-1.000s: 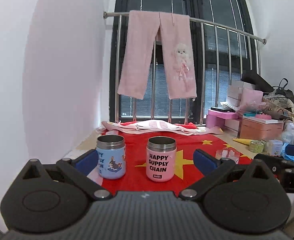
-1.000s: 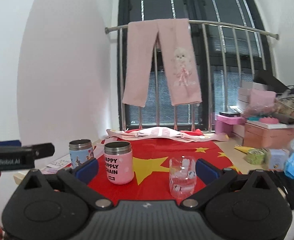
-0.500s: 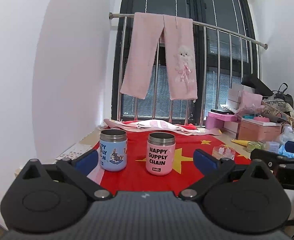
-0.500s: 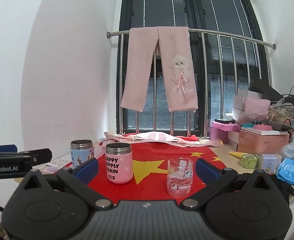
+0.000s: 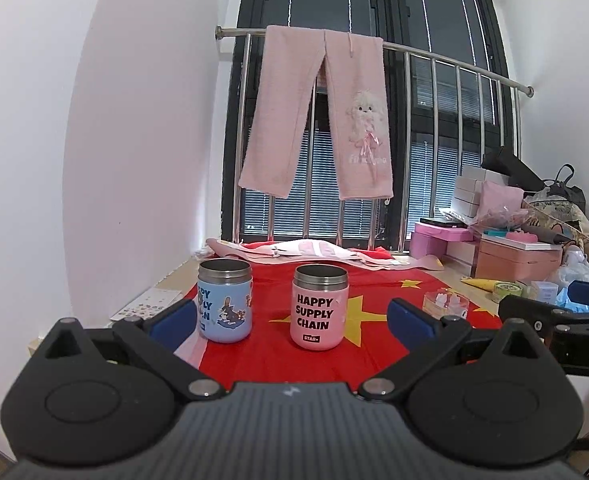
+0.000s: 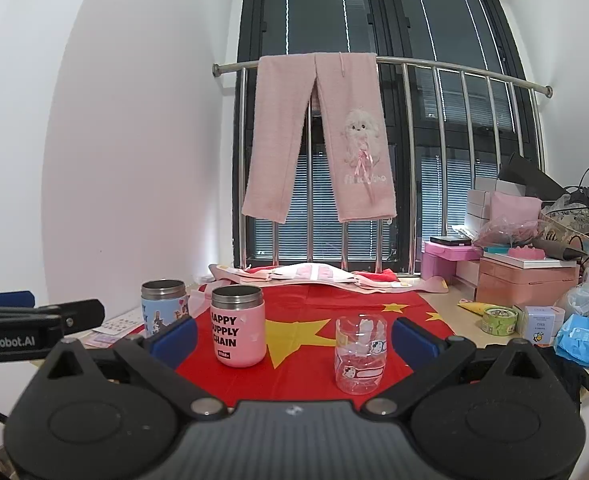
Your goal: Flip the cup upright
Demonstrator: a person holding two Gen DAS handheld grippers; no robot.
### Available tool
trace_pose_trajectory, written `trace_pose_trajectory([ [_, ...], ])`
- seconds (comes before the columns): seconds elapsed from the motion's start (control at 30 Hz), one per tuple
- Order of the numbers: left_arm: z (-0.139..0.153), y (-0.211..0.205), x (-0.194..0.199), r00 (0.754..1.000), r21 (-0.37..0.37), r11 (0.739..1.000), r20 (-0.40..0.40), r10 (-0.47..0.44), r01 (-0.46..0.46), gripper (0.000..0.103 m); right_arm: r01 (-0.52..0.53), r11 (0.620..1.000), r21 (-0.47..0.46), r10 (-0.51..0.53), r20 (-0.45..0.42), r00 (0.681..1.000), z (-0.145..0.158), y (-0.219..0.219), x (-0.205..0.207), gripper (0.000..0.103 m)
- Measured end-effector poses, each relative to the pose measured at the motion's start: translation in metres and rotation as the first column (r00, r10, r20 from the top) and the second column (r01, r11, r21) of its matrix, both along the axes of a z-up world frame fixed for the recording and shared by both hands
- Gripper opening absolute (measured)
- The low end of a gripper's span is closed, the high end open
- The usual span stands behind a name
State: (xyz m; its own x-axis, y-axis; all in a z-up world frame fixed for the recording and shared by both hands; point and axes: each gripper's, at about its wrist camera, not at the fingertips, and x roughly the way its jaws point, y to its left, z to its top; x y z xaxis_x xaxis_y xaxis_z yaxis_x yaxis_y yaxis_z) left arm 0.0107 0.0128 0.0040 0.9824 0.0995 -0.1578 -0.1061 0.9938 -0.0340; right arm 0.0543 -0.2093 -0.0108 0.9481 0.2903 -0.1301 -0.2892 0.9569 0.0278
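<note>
A clear glass cup (image 6: 360, 354) with cartoon stickers stands on the red cloth (image 6: 306, 312); whether its mouth faces up or down I cannot tell. It also shows in the left wrist view (image 5: 444, 303), partly behind my fingers. A pink cup (image 6: 237, 326) marked HAPPY SUPPLY CHAIN and a blue cartoon cup (image 6: 163, 307) stand upright to its left. They also show in the left wrist view, pink (image 5: 320, 307) and blue (image 5: 225, 300). My right gripper (image 6: 294, 340) is open and empty, short of the glass cup. My left gripper (image 5: 292, 322) is open and empty, short of the pink cup.
A metal railing with pink trousers (image 6: 318, 136) hung on it stands behind the table. Pink boxes (image 6: 526, 280), a tape roll (image 6: 498, 318), a small white box (image 6: 542, 322) and a blue packet (image 6: 582, 340) crowd the table's right side. A white wall is on the left.
Both grippers have pulled back and tilted up a little, so the cups sit lower and farther in view. The cups have not moved.
</note>
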Motion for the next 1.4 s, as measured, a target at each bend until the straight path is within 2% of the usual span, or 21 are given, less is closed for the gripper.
trace_pose_trajectory([
  [1.4, -0.0012, 0.0041, 0.0003, 1.000, -0.004, 1.000, 0.016, -0.022, 0.022, 0.103, 0.003, 1.000, 0.003, -0.003, 0.007, 1.000, -0.0011, 0.0019, 0.0003, 0.103],
])
